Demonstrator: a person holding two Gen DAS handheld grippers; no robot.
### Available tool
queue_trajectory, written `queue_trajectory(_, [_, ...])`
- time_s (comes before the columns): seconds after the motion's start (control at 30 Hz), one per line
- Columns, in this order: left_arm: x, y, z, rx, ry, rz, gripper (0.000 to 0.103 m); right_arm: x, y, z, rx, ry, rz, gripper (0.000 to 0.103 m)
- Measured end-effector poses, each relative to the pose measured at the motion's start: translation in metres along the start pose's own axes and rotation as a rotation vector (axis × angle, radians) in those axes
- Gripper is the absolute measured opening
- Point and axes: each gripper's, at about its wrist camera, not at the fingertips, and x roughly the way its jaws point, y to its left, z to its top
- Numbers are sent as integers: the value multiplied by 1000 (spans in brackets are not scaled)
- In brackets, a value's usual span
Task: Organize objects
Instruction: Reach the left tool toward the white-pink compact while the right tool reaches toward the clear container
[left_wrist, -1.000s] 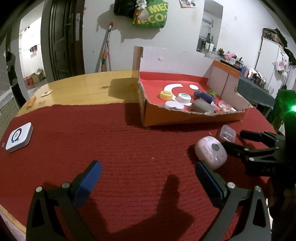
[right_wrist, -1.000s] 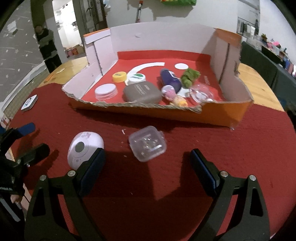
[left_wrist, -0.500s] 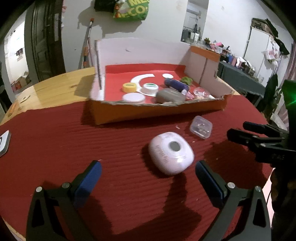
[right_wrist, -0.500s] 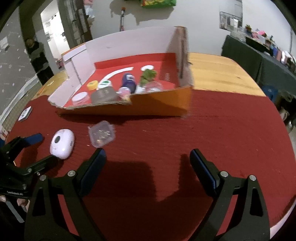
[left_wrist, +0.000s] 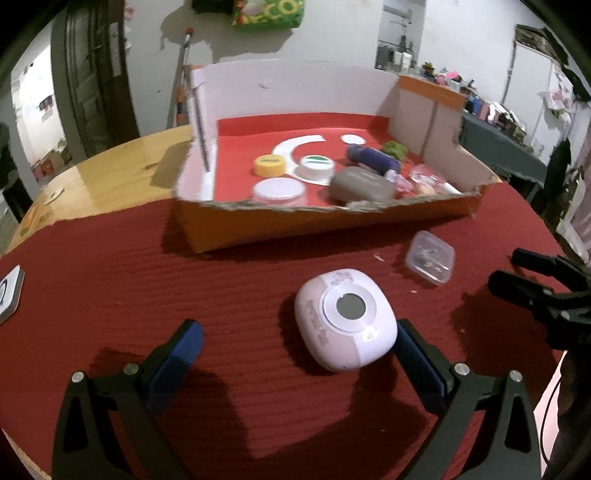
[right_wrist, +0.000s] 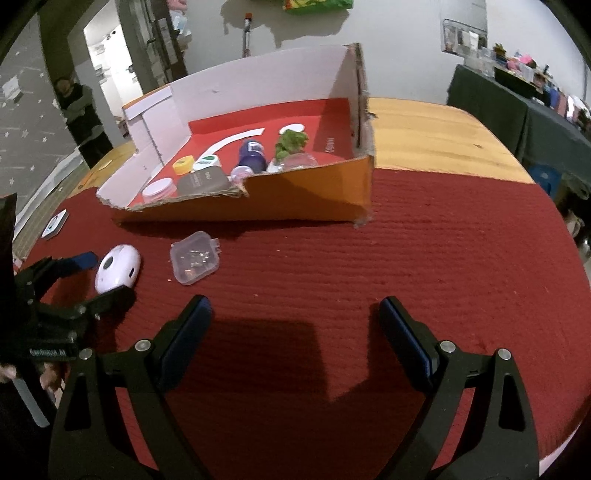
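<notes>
A pale pink rounded case (left_wrist: 345, 319) with a grey round window lies on the red cloth between the wide-apart fingers of my left gripper (left_wrist: 295, 349), close to the right pad (left_wrist: 417, 356); the pads do not press it. The case (right_wrist: 117, 268) also shows in the right wrist view, with the left gripper (right_wrist: 99, 277) around it. A small clear plastic box (left_wrist: 430, 257) (right_wrist: 195, 257) lies just beyond. My right gripper (right_wrist: 295, 332) stands open over bare cloth. The cardboard tray (left_wrist: 332, 225) (right_wrist: 295, 201) holds lids, a grey pouch, a purple bottle and a green item.
A white device (left_wrist: 9, 295) lies at the cloth's left edge. The right gripper's black fingers (left_wrist: 532, 280) reach in at the right of the left wrist view. Bare wooden tabletop (right_wrist: 424, 140) lies beyond the tray. A person (right_wrist: 79, 110) stands in the doorway.
The left gripper has swung right, bringing the pink case between its fingers. The right gripper has shifted right, away from the case and the clear box. Both stayed open.
</notes>
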Motion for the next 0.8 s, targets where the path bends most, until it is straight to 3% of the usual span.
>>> queue_trajectory(0.33, [0, 1, 3, 6, -8, -31, 103, 2, 16, 1, -44, 3, 33, 93])
queue_trajectory(0.5, [4, -2, 5, 47, 2, -10, 94, 6, 25, 5, -72, 7, 39, 93])
queue_trajectory(0.8, [0, 8, 8, 76, 28, -43, 92, 16, 44, 16, -132, 24, 54, 93])
